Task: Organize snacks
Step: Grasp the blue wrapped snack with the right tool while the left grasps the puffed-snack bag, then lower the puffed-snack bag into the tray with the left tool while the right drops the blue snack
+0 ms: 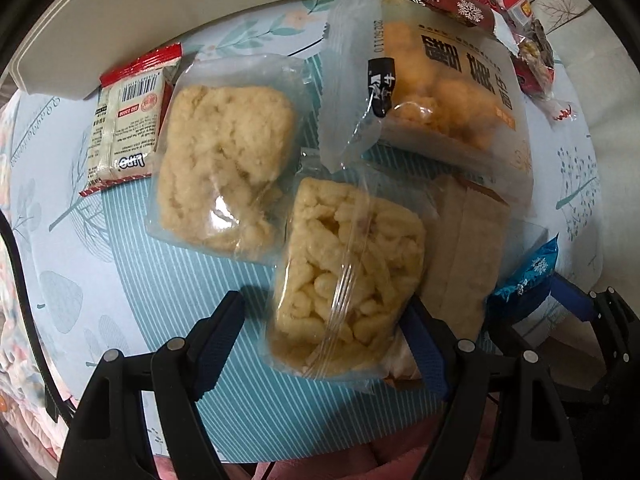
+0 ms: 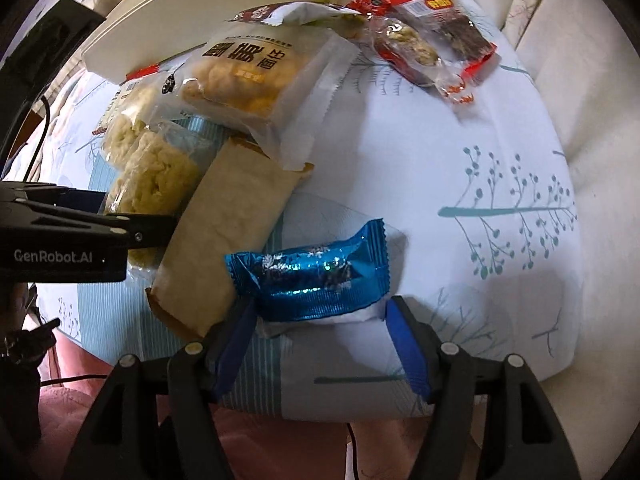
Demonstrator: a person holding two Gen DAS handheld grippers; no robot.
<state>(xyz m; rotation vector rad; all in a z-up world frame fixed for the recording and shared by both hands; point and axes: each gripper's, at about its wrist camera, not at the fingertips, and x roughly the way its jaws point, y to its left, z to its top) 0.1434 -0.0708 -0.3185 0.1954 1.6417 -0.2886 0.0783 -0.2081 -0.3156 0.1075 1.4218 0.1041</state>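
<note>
Clear glossy plastic wrapper (image 1: 348, 276), shiny blue foil packet (image 2: 316, 276), matt tan paper packet (image 2: 228, 240), printed cloth (image 2: 460, 140).

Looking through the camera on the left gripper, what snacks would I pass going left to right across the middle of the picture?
Red-edged sachet → pale crumbly cake in a clear bag → puffed-stick bar in a clear wrapper → plain tan packet → blue foil snack.
</note>
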